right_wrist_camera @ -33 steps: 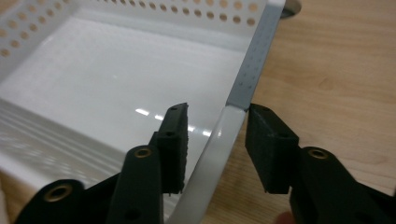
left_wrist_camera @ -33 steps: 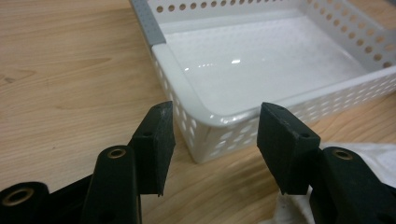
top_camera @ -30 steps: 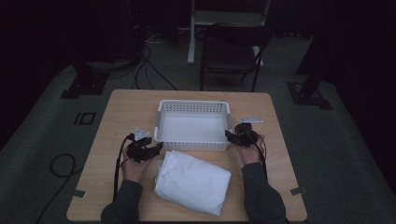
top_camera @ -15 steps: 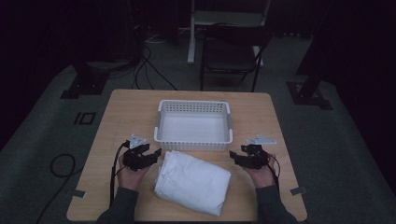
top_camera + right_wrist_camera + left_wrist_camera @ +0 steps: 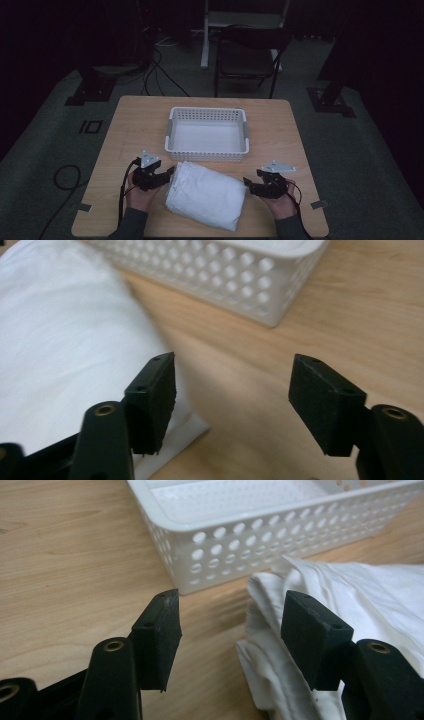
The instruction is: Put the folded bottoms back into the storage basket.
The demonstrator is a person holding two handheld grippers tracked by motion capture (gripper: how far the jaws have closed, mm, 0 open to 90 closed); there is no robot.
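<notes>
Both hands have come back toward the near edge of the tabletop (image 5: 130, 125) since a second ago, when they were up by the near corners of the basket (image 5: 207, 150). Half a second ago they had already dropped to either side of the folded cloth (image 5: 207, 195), and now they sit closer in to it. The left claw (image 5: 167, 175) is at the cloth's left end and the right claw (image 5: 248, 184) at its right end. I read this as lining up for a two-sided pickup, probably to lift the cloth into the basket just beyond it.

Both claws are spread wide and hold nothing. In the left gripper view, one jaw of the left claw (image 5: 230, 630) overlaps the cloth's (image 5: 350, 595) layered edge while the other stands over bare wood. In the right gripper view, one jaw of the right claw (image 5: 232, 400) sits against the cloth's (image 5: 65, 340) edge and the other is over wood.

The cloth is white, soft and thick, folded into a plump slab with stacked, slightly crumpled layers at the left end. It lies at a slight slant on the near half of the tabletop, just near of the basket. The basket (image 5: 260, 535) is white rigid plastic, rectangular and shallow, its walls pierced with rows of round holes, and it is empty. The tabletop is pale wood grain, smooth and matte. The jaws are black blocks with flat faces.
</notes>
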